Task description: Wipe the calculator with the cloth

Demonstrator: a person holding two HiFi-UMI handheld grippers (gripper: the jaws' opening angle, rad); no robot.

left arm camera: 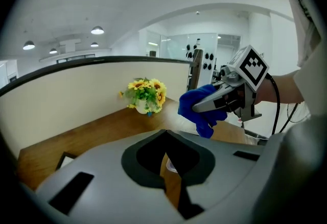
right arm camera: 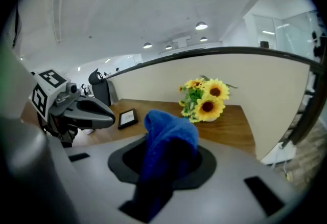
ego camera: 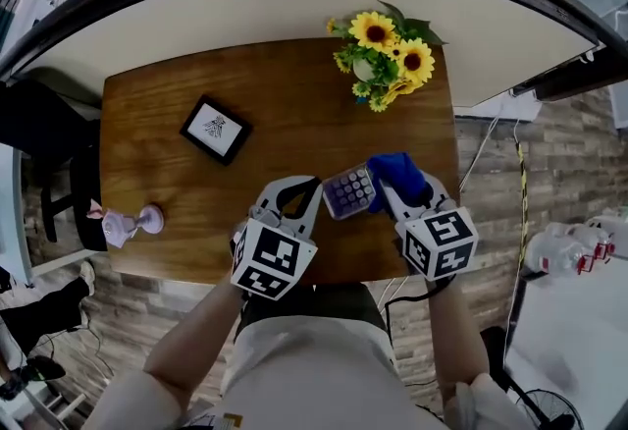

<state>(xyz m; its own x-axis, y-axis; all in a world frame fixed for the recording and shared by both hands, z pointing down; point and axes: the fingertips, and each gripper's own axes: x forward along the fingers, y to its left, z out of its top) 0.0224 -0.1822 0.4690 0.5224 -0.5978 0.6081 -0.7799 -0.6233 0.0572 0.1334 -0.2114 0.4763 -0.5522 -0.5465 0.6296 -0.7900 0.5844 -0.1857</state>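
Head view: the left gripper [ego camera: 316, 188] has its jaws drawn nearly together on the left edge of the calculator [ego camera: 349, 191], which sits at the near edge of the wooden table [ego camera: 285, 94]; the right gripper [ego camera: 391, 194] pinches the blue cloth [ego camera: 399, 173], bunched against the calculator's right side; sunflowers [ego camera: 385, 50] stand at the far corner.

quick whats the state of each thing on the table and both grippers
Small grey button calculator: keys up, between grippers.
Left gripper: jaws together at tips, beside calculator.
Right gripper: shut on blue fabric cloth.
Black flat picture frame: lying face up.
Yellow sunflower bouquet: upright.
Small pink ornament: seemingly on its side.
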